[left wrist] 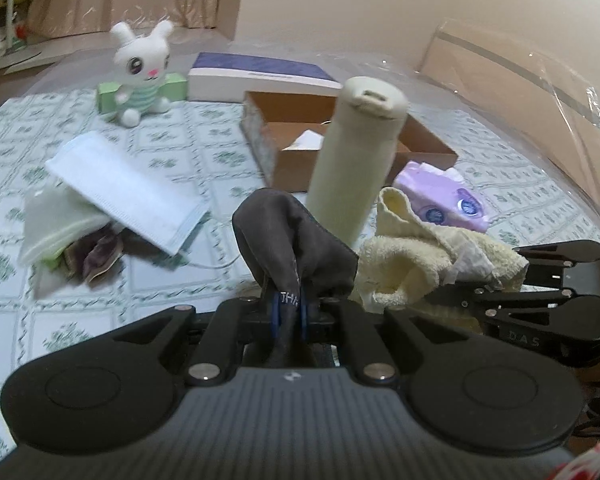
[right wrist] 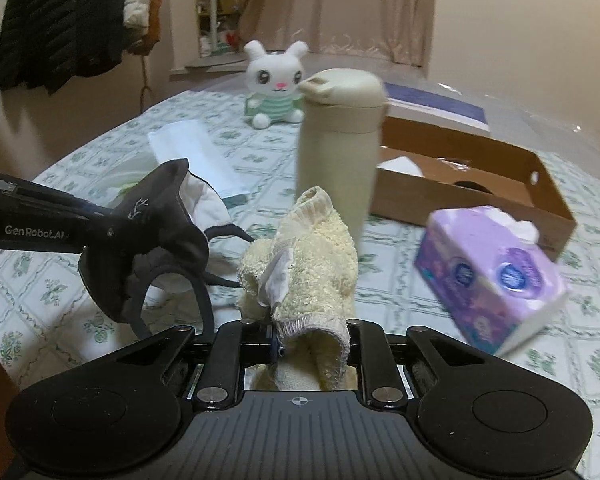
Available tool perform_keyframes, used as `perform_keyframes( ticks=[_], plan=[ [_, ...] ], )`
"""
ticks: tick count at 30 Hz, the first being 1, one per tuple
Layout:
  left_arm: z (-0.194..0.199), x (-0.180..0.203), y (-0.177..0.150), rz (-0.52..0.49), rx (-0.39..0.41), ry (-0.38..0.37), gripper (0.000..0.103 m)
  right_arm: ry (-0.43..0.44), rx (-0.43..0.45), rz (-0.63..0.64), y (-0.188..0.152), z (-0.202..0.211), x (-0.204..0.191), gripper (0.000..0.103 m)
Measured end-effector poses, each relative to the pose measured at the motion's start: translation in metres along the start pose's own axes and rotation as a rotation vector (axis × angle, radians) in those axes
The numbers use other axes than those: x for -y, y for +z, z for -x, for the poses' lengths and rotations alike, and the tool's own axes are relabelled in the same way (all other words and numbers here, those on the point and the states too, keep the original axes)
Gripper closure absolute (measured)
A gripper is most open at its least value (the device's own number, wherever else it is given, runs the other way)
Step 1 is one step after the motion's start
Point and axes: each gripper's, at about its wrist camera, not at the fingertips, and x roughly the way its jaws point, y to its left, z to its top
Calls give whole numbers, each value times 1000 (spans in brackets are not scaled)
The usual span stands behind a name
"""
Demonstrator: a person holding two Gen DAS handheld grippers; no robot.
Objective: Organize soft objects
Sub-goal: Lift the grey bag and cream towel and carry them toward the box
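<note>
My left gripper [left wrist: 289,312] is shut on a dark grey cloth mask [left wrist: 288,236], held above the table; it also shows in the right wrist view [right wrist: 148,236]. My right gripper [right wrist: 296,344] is shut on a pale yellow towel [right wrist: 304,264], which lies just right of the mask in the left wrist view [left wrist: 416,256]. A white plush rabbit [left wrist: 142,68] sits at the far side of the table. A white pack of masks [left wrist: 128,192] lies at the left. A purple tissue pack [right wrist: 492,268] lies at the right.
A cream bottle [left wrist: 356,152] stands upright just beyond both grippers. An open cardboard box [left wrist: 380,136] lies behind it, with a white-and-blue box [left wrist: 260,76] further back. The table has a green-patterned cloth [left wrist: 180,280]. Dark jackets [right wrist: 60,20] hang at the left.
</note>
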Motion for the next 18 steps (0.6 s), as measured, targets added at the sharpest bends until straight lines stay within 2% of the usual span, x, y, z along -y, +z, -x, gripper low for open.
perform_keyframes(
  ticks=[6, 14, 18],
  plan=[
    [-3, 25, 5, -31, -6, -21, 95, -14, 1, -12, -5, 16, 7, 84],
    [5, 60, -6, -54, -33, -35, 95, -11, -2, -21, -20, 43, 12, 84],
    [5, 84, -11, -74, -47, -60, 95, -38, -7, -38, -33, 63, 25, 84]
  ],
)
